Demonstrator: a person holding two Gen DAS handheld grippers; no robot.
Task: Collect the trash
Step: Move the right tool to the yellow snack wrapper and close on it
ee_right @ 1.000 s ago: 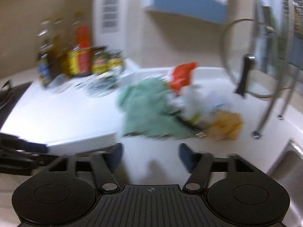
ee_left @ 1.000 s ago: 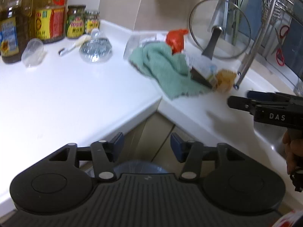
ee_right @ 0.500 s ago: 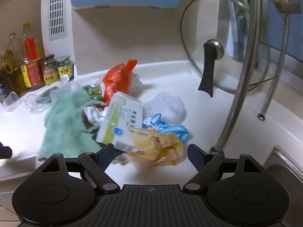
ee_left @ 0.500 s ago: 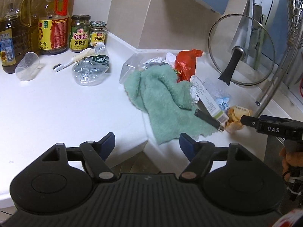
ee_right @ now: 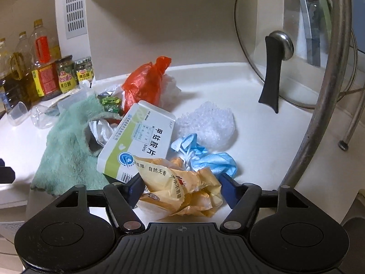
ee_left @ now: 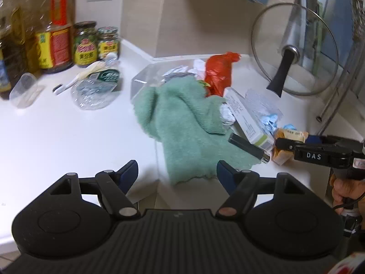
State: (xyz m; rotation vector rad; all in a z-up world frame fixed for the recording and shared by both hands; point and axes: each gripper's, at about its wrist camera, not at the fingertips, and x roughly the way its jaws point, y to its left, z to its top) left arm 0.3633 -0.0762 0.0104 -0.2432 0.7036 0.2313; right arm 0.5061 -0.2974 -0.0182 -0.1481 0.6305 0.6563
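Left wrist view: left gripper (ee_left: 177,173) spread wide, nothing between the jaws, over the edge of the white countertop (ee_left: 68,132). Ahead: 1 green fleece cloth (ee_left: 182,123), 1 red plastic bag (ee_left: 219,73), 1 white-and-green cardboard medicine box (ee_left: 246,116), 1 black stick w/ metal tip (ee_left: 248,147), 2 green-lidded jars (ee_left: 85,44), 1 crushed clear plastic bottle (ee_left: 94,89). Vs half a sec ago the cloth sits closer and bigger in frame.

Right wrist view: right gripper (ee_right: 181,188) jaws have just been closing; crumpled yellow snack wrapper (ee_right: 182,189) lies between them, pads at its edges, firm grip can't be told. Vs before, wrapper is now right inside the jaws. Around: 1 crumpled blue face mask (ee_right: 205,157) just behind it, 1 wad of bubble wrap (ee_right: 207,123), 1 glass pot lid (ee_right: 285,43) leaning at back. Steel rack leg (ee_right: 319,118) crosses right side, near the right finger.
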